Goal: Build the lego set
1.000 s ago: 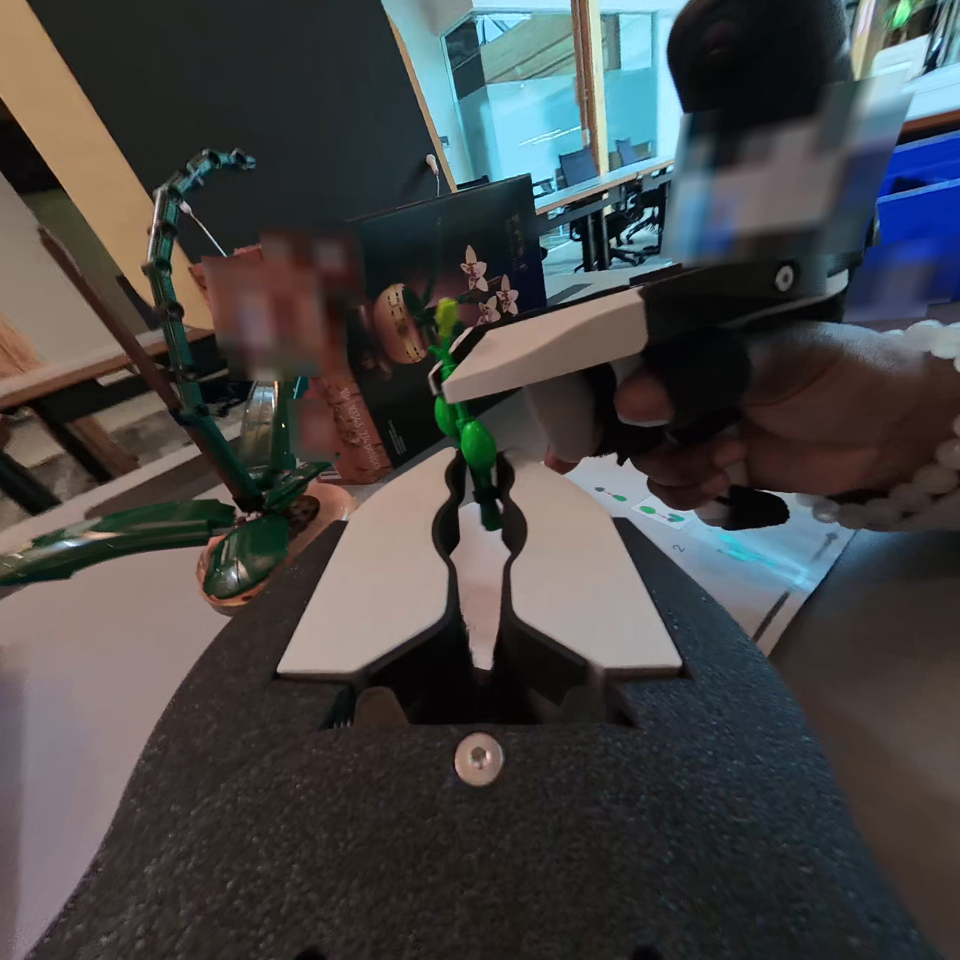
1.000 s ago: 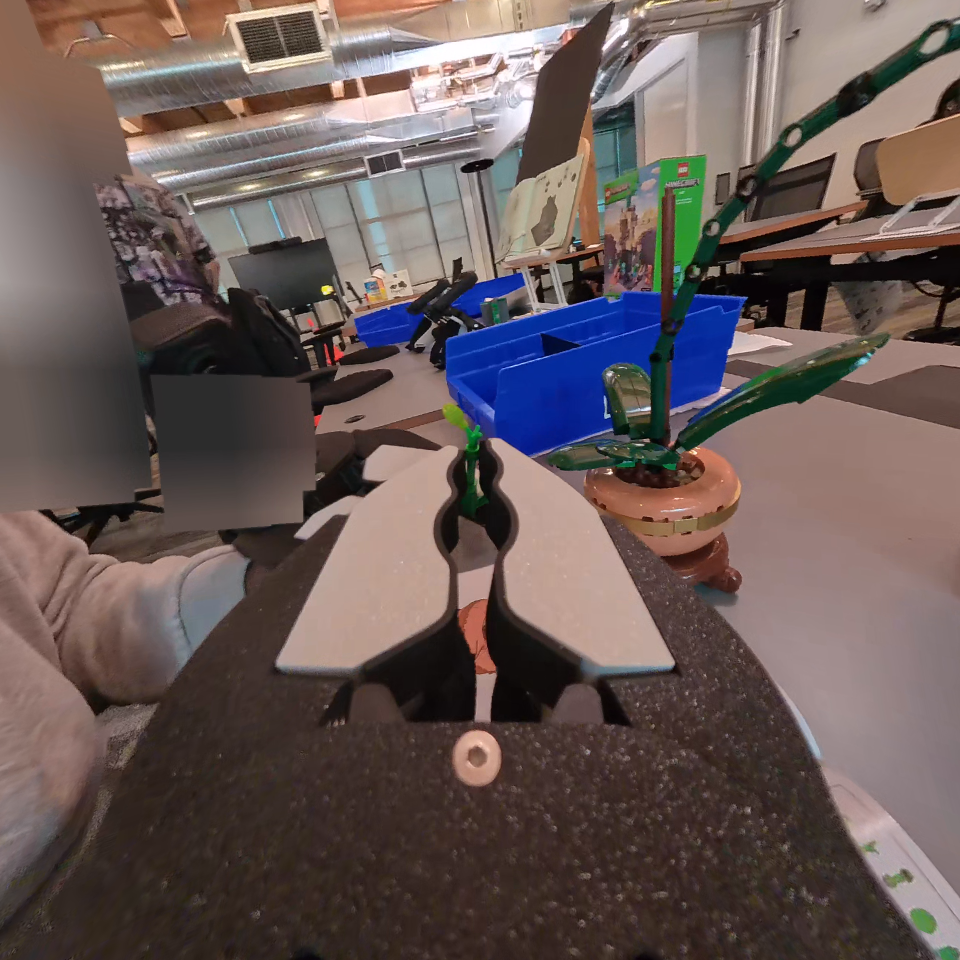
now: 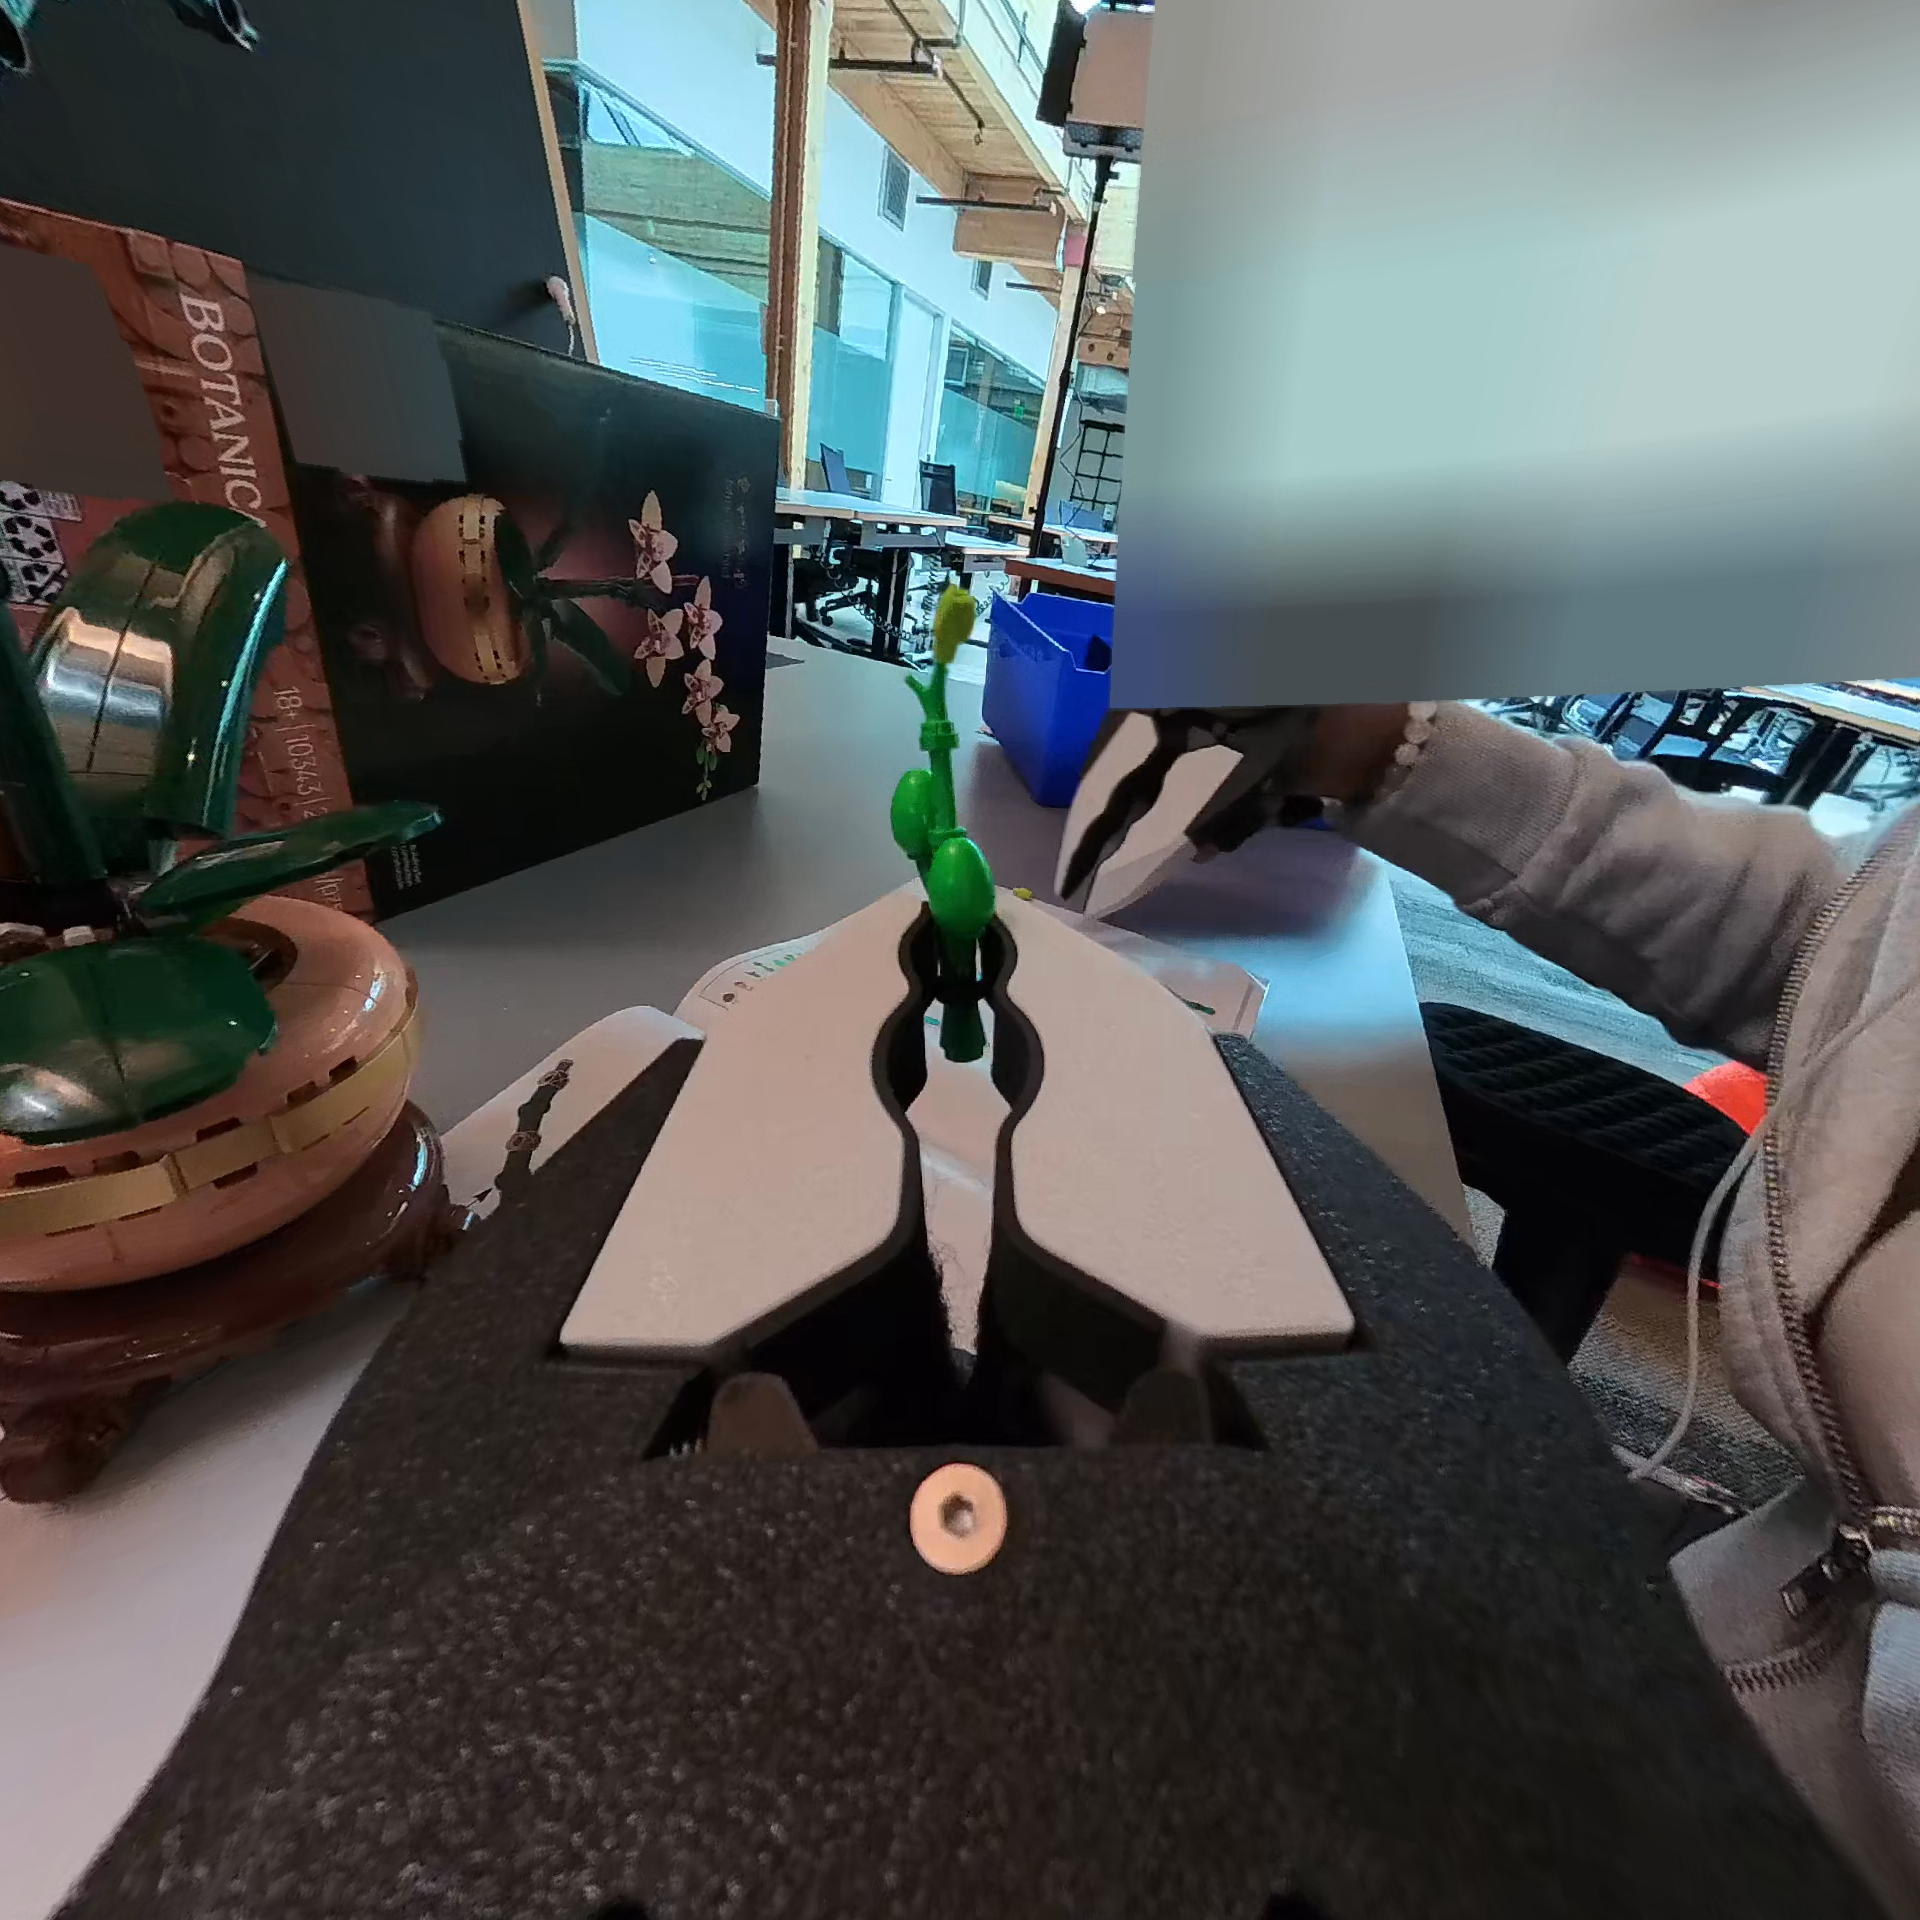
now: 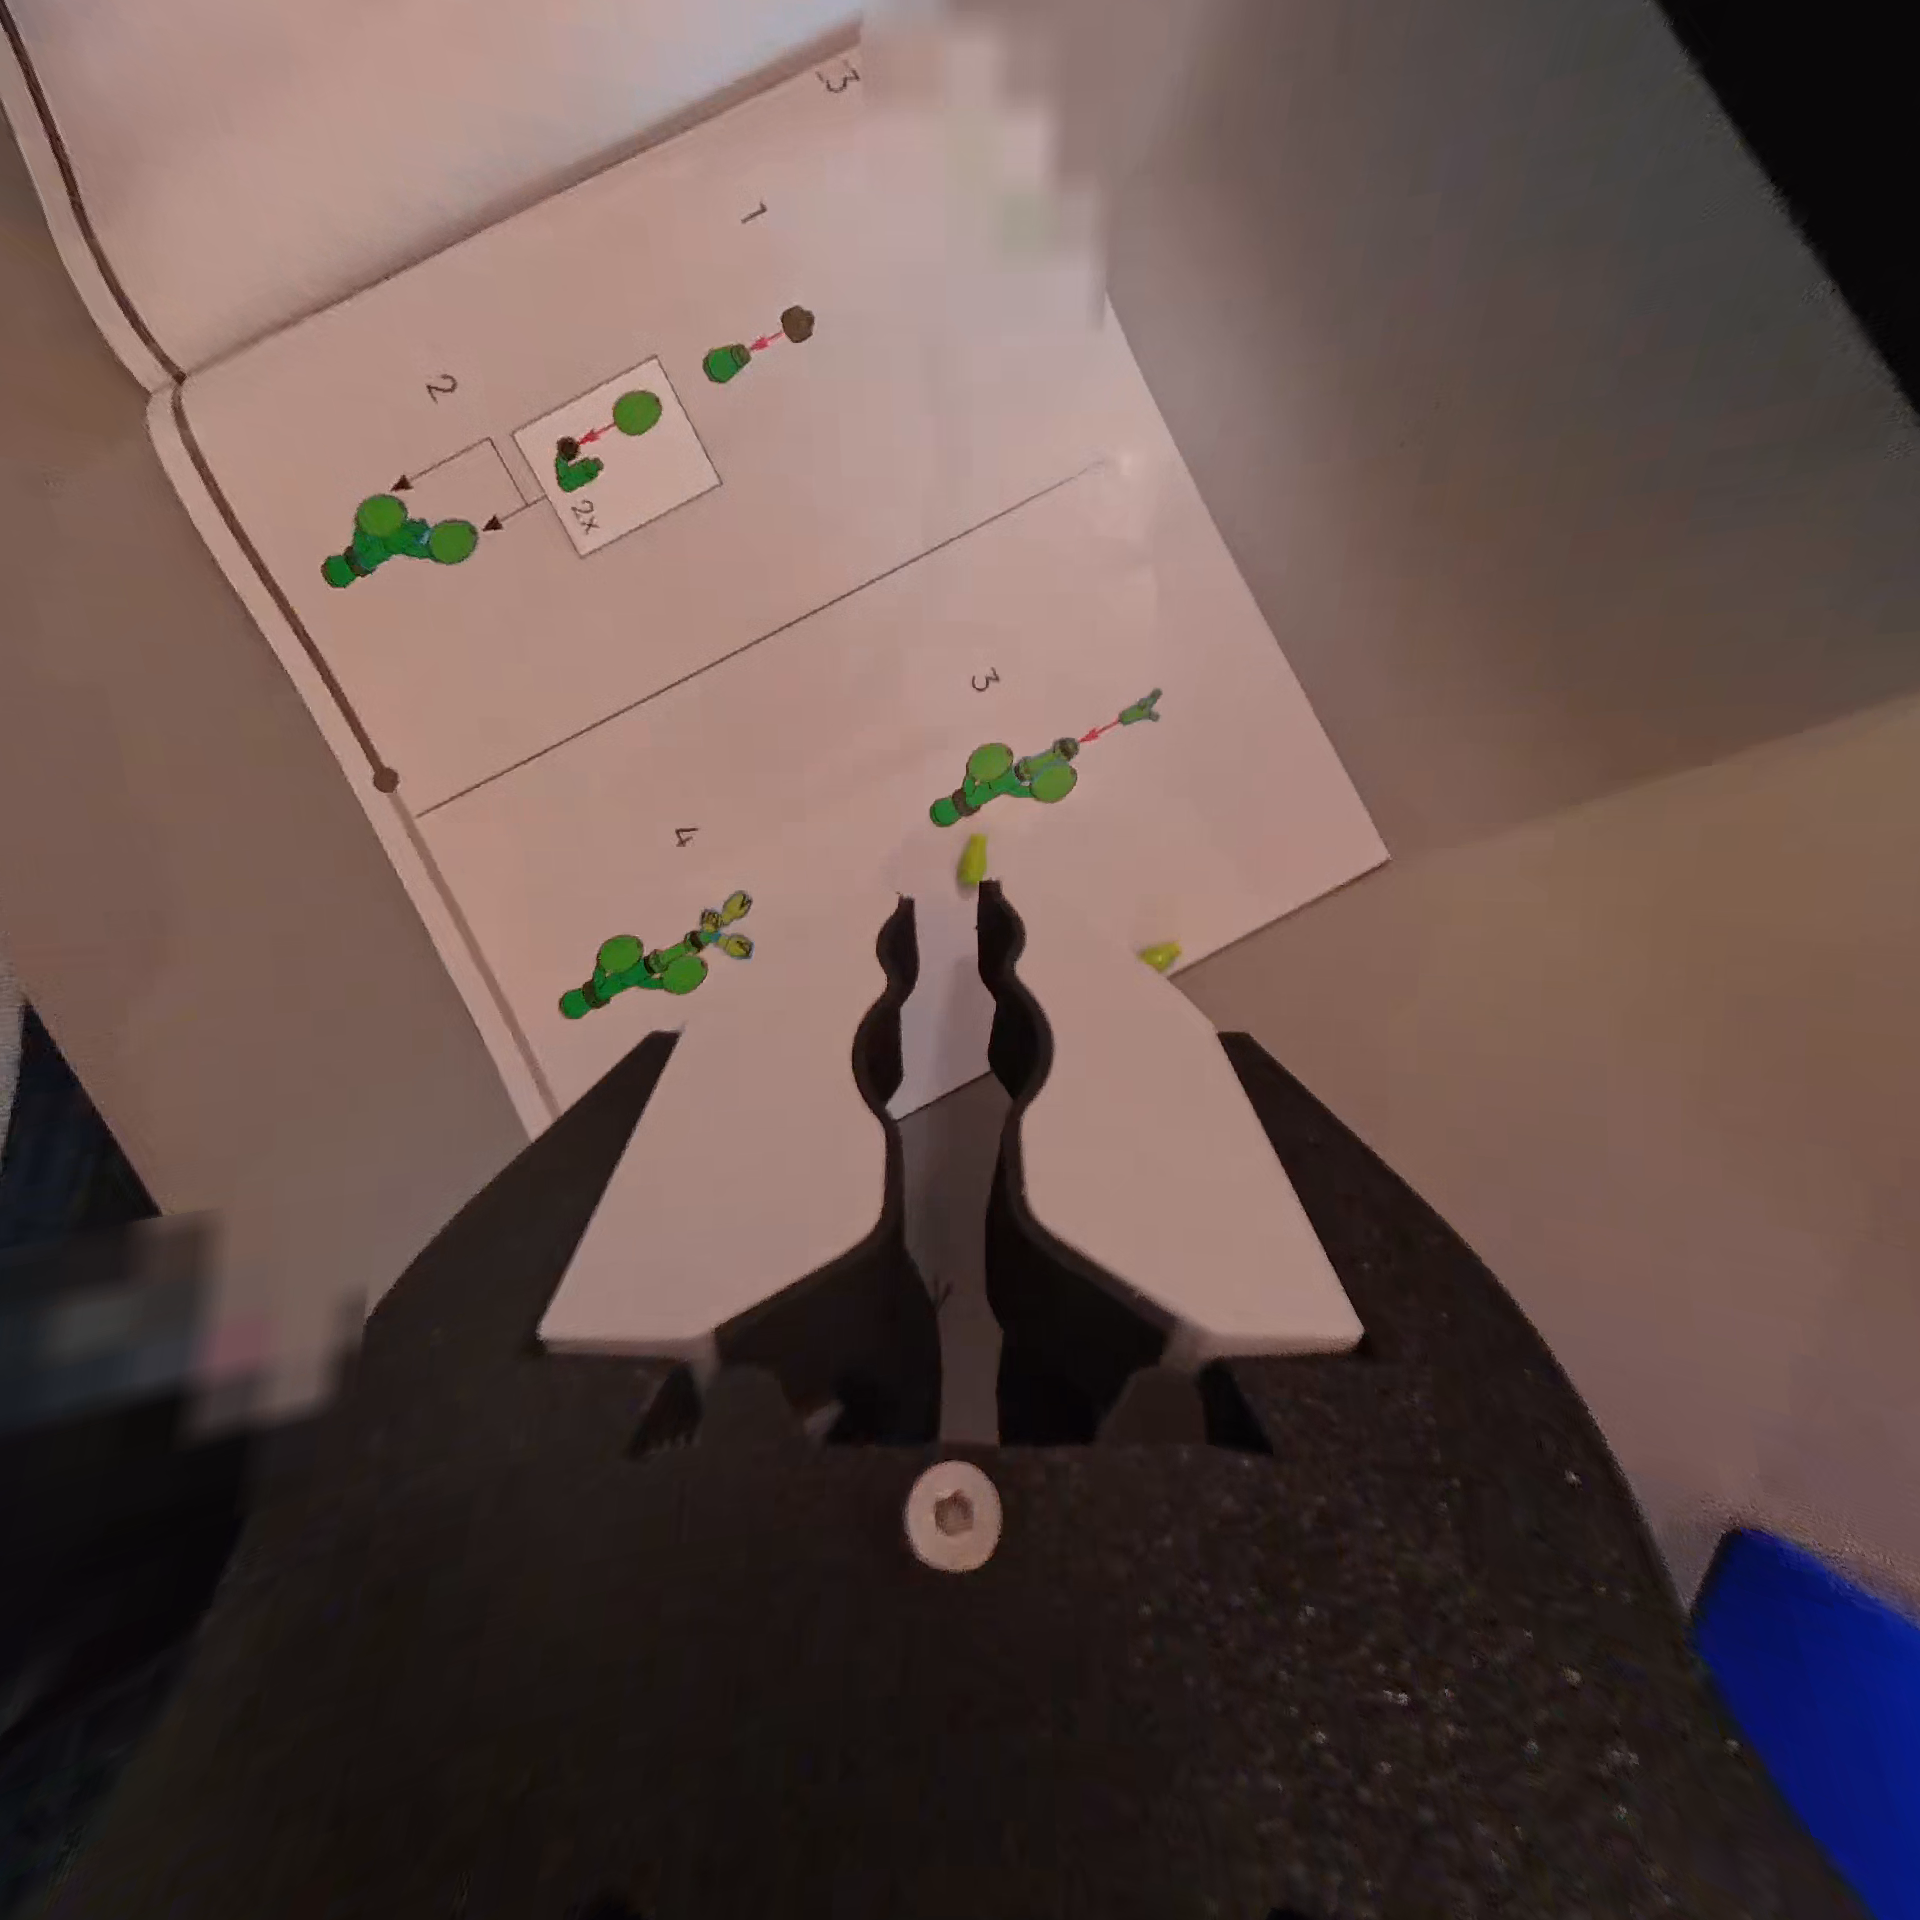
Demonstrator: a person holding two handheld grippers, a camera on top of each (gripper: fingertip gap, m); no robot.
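Right gripper reaching for a small bud piece on the booklet

The left gripper (image 3: 956, 961) is clamped on the green stem (image 3: 943, 831), held upright over the table; the right gripper (image 4: 943, 902) hangs empty, jaws slightly parted, over the instruction booklet (image 4: 727, 644). A yellow-green bud (image 4: 971, 860) lies just ahead of its right fingertip, long axis roughly along the fingers; another bud (image 4: 1158, 954) sits off right

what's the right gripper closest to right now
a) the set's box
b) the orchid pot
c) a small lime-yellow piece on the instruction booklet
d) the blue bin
c: in the right wrist view the right gripper, jaws slightly apart and empty, points down at the lime-yellow piece lying on the instruction booklet, just past its tips.
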